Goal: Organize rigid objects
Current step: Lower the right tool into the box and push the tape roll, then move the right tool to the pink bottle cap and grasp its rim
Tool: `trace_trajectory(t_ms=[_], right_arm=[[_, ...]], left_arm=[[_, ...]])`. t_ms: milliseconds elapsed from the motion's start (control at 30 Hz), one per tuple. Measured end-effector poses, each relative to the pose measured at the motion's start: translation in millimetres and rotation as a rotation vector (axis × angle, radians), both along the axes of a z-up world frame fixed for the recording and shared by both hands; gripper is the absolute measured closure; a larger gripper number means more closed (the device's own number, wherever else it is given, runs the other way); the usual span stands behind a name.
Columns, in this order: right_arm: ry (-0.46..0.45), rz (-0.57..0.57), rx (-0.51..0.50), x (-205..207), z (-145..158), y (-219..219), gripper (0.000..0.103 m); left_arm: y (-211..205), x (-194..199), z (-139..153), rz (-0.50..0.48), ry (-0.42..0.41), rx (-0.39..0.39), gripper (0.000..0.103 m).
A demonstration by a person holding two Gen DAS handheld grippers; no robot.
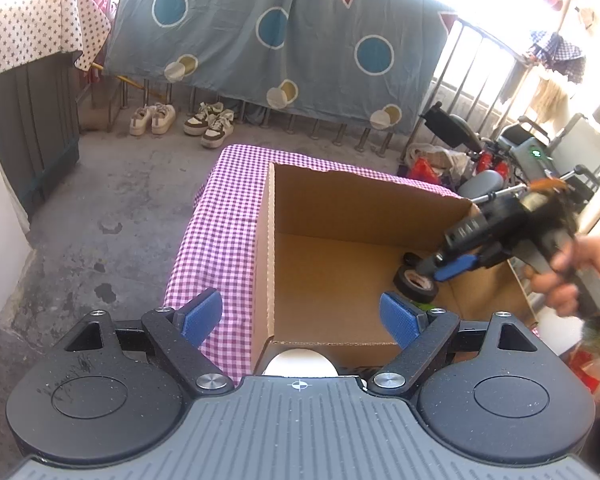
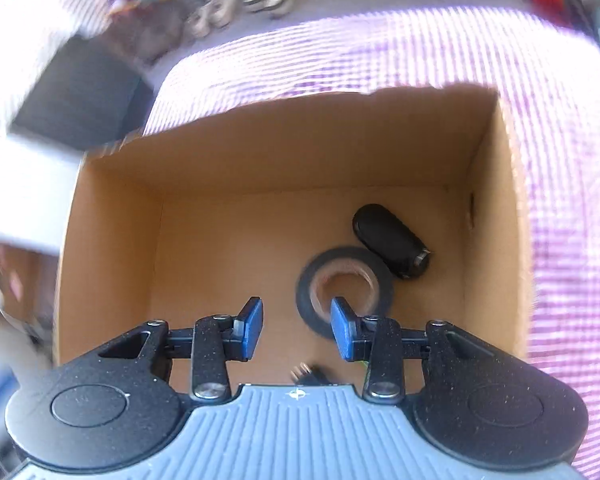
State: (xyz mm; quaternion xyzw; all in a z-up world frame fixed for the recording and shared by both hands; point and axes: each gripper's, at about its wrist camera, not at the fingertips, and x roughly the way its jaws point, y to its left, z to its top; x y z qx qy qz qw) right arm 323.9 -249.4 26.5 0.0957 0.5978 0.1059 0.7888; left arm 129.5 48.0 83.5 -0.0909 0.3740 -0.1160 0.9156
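An open cardboard box (image 1: 340, 200) stands on a table with a purple checked cloth (image 1: 220, 216). Inside the box lie a black tape roll (image 2: 346, 286) and a black oblong device (image 2: 392, 244); the roll also shows in the left wrist view (image 1: 414, 282). My right gripper (image 2: 296, 330) is open and empty, held over the box just above the tape roll; it also shows in the left wrist view (image 1: 452, 268). My left gripper (image 1: 300, 316) is open and empty at the box's near left corner. A white round object (image 1: 300, 362) lies just below it, partly hidden.
A small black item (image 2: 308, 374) lies in the box under the right gripper. Several shoes (image 1: 180, 120) sit on the concrete floor by a railing with a blue cloth (image 1: 280, 40). A wheelchair and clutter (image 1: 500, 152) stand at the right.
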Motion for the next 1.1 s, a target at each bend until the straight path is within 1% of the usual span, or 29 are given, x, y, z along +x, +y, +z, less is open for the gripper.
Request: trace_trajectory(t_ms=[67, 133, 267, 300, 333, 367, 433, 467, 500, 533, 667, 733, 867, 967, 1067, 1100], right_arm=[[-0.003, 0.066, -0.081, -12, 7, 8, 0.063], [0.025, 0.114, -0.148, -14, 4, 16, 0.064], [0.086, 0.158, -0.284, -5, -20, 28, 0.066], [0.096, 0.164, -0.309, -3, -26, 29, 0.072], [0.108, 0.168, -0.326, -1, -33, 32, 0.073], [0.117, 0.171, -0.338, 2, -37, 33, 0.074], [0.121, 0.188, -0.355, 5, -43, 35, 0.080], [0.125, 0.198, -0.361, 5, -45, 36, 0.080], [0.122, 0.210, -0.369, 4, -45, 37, 0.083], [0.123, 0.225, -0.375, 2, -45, 38, 0.087], [0.119, 0.273, -0.416, -8, -35, 42, 0.090], [0.126, 0.277, -0.439, -13, -30, 40, 0.097], [0.141, 0.251, -0.494, -18, -31, 37, 0.096], [0.131, 0.231, -0.483, -19, -28, 32, 0.094], [0.086, 0.222, -0.463, -25, -16, 35, 0.094], [0.066, 0.212, -0.448, -28, -8, 33, 0.094]], left_arm=[[0, -2, 0, -0.002, -0.002, -0.001, 0.016], [1, -3, 1, -0.002, -0.005, -0.003, 0.016], [1, -7, 2, 0.000, -0.010, -0.011, 0.016], [1, -7, 3, -0.001, -0.009, -0.010, 0.016], [2, -7, 4, -0.002, -0.009, -0.010, 0.016], [3, -6, 4, -0.001, -0.010, -0.009, 0.016], [5, -6, 5, 0.001, -0.014, -0.012, 0.016], [6, -5, 5, 0.004, -0.015, -0.015, 0.016], [7, -4, 5, 0.005, -0.015, -0.018, 0.016], [7, -4, 5, 0.006, -0.015, -0.022, 0.016], [10, -5, 4, 0.009, -0.018, -0.031, 0.016], [11, -5, 3, 0.007, -0.018, -0.039, 0.016], [11, -7, 3, 0.000, -0.021, -0.052, 0.016], [8, -10, 6, -0.007, -0.024, -0.045, 0.016], [7, -14, 10, -0.005, -0.035, -0.041, 0.016], [6, -16, 12, -0.003, -0.038, -0.041, 0.016]])
